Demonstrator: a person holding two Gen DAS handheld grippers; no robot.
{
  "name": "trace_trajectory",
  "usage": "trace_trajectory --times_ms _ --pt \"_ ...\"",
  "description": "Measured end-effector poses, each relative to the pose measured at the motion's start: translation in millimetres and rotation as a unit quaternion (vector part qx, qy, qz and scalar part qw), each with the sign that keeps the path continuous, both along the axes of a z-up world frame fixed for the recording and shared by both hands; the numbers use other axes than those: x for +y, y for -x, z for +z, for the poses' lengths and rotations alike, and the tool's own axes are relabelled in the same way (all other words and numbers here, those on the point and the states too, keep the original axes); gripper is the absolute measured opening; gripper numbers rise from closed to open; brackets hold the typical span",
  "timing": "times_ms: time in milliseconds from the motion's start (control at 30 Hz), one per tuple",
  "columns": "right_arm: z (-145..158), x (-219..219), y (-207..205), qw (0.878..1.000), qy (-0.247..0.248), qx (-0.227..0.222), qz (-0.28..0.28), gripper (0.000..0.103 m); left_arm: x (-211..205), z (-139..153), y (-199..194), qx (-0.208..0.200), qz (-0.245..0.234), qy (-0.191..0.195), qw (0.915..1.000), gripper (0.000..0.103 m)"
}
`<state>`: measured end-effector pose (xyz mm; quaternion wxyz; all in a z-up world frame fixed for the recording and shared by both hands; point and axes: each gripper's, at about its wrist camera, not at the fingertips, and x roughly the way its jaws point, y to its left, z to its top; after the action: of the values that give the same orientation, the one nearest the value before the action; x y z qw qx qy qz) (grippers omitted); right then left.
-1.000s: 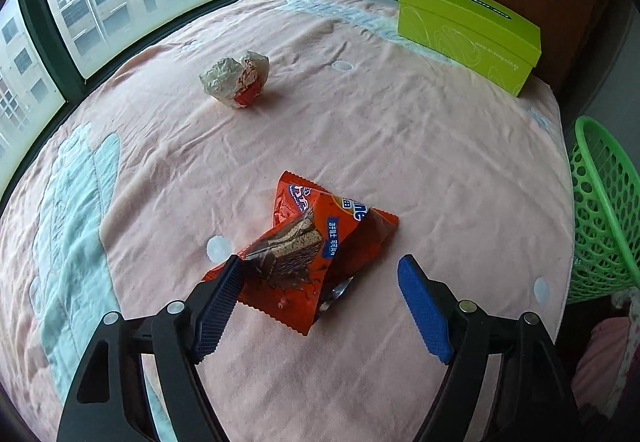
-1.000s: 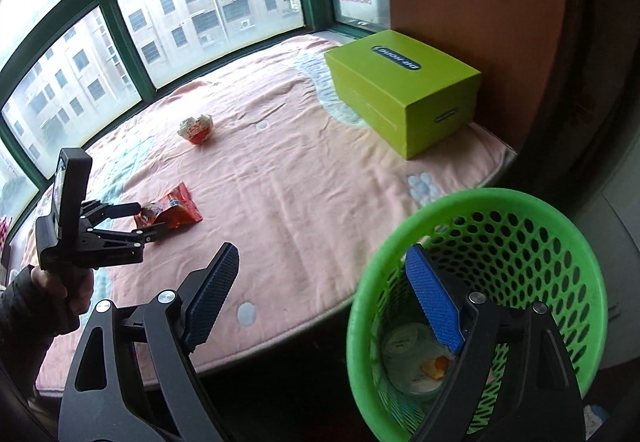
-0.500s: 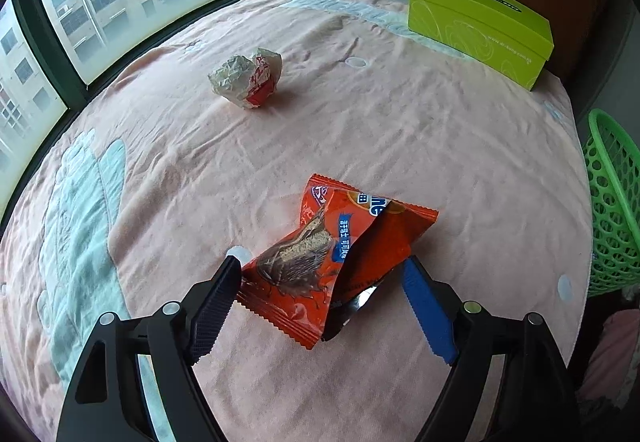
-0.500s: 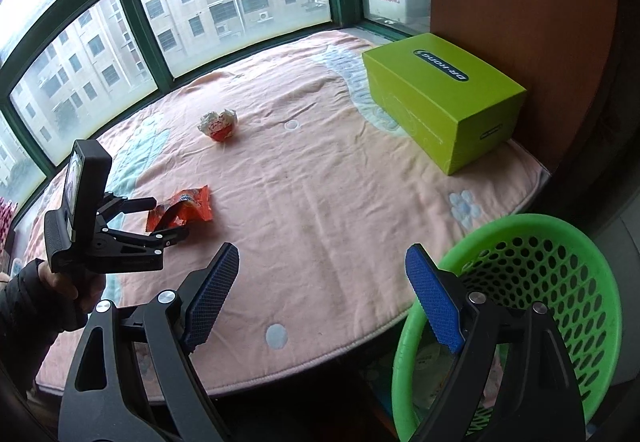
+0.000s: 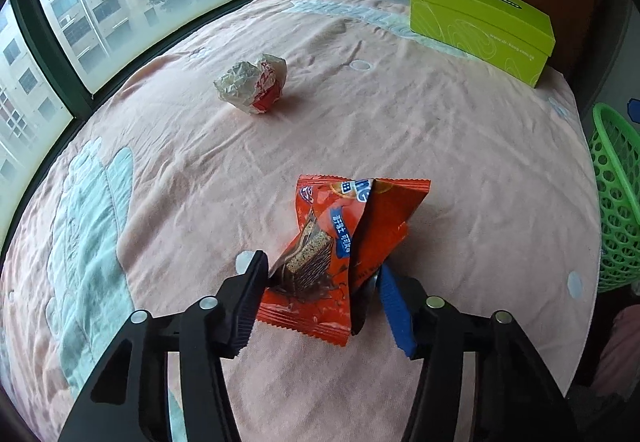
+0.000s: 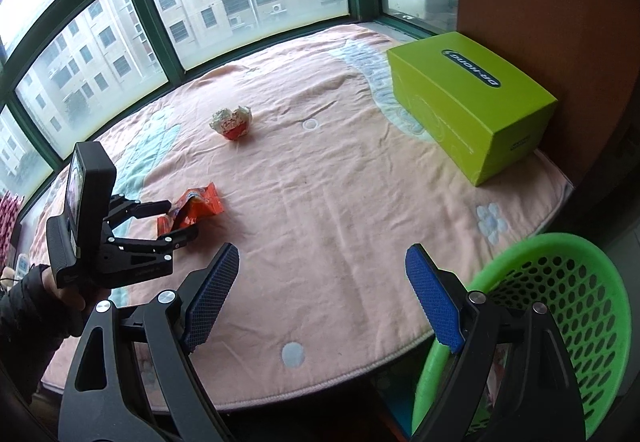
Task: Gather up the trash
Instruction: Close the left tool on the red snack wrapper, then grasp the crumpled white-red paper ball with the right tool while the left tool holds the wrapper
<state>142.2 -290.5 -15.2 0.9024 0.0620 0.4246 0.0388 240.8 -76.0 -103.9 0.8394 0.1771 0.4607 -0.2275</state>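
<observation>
An orange snack wrapper is pinched between the two fingers of my left gripper, which is shut on it just above the pink cloth. It also shows in the right wrist view, held by the left gripper. A crumpled white and red paper ball lies farther back on the cloth; it shows in the right wrist view too. My right gripper is open and empty over the front edge of the table, next to the green mesh basket.
A lime green box stands at the back right corner, also in the right wrist view. The basket's rim shows beyond the table's right edge. Windows with green frames run along the back and left.
My left gripper has closed around the orange wrapper and lifted its end off the cloth. My right gripper has moved up and left, away from over the basket.
</observation>
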Motion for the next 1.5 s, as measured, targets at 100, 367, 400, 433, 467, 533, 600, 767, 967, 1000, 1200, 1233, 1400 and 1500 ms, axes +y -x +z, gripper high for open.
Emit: trace_trajectory --times_ms 100,367,400,433,467,533,600,767,967,1000,1200,1233,1400,1500 --pt "0.7 6.4 -12.7 1.0 -0.001 -0.001 0.012 0.085 6.9 4.0 1.1 -0.003 0.011 0.006 0.9999 0.042" --pt "-0.6 31.2 -65.1 0.999 -0.017 0.002 0.045 0.085 40.1 20.0 1.0 -0.001 0.066 0.034 0.9972 0.036" --pt "-0.7 35.8 -71.4 0.999 -0.017 0.003 0.05 0.085 44.7 22.7 2.1 -0.001 0.072 0.037 0.9967 0.036" --pt "-1.1 42.4 -79.0 0.998 -0.016 0.003 0.058 0.085 48.9 24.9 3.0 -0.002 0.077 0.039 0.9963 0.036" --pt "-2.0 50.0 -88.0 0.998 -0.013 0.003 0.067 0.085 53.8 27.5 4.2 -0.003 0.084 0.04 0.9957 0.036" --pt "-4.5 61.5 -103.7 0.997 -0.008 0.003 0.081 0.085 63.9 31.6 7.0 -0.002 0.097 0.048 0.9941 0.036" --pt "-9.5 74.6 -120.8 0.996 -0.006 0.007 0.093 0.084 72.7 34.6 9.5 0.0 0.11 0.054 0.9925 0.036" --pt "-25.9 96.9 -165.0 0.994 -0.017 0.023 0.103 0.082 91.4 39.2 16.9 0.001 0.135 0.061 0.989 0.036" --pt "-51.4 111.7 -213.9 0.994 -0.023 0.05 0.095 0.079 108.8 39.0 23.7 0.006 0.158 0.068 0.985 0.036" --pt "-54.7 113.4 -219.7 0.994 -0.023 0.054 0.094 0.079 111.0 39.1 24.3 0.007 0.161 0.071 0.9843 0.036" --pt "-75.6 123.6 -249.2 0.993 -0.01 0.068 0.091 0.077 117.5 39.1 26.4 0.011 0.174 0.079 0.9815 0.036" --pt "-78.4 124.9 -252.9 0.993 -0.01 0.068 0.092 0.077 118.1 38.4 26.7 0.013 0.175 0.079 0.9813 0.036" --pt "-89.3 128.1 -268.1 0.993 -0.013 0.079 0.089 0.071 122.4 37.6 27.0 0.017 0.182 0.081 0.9798 0.036" --pt "-87.8 132.4 -268.0 0.992 -0.016 0.077 0.095 0.061 124.0 37.2 27.4 0.018 0.183 0.08 0.9796 0.036"
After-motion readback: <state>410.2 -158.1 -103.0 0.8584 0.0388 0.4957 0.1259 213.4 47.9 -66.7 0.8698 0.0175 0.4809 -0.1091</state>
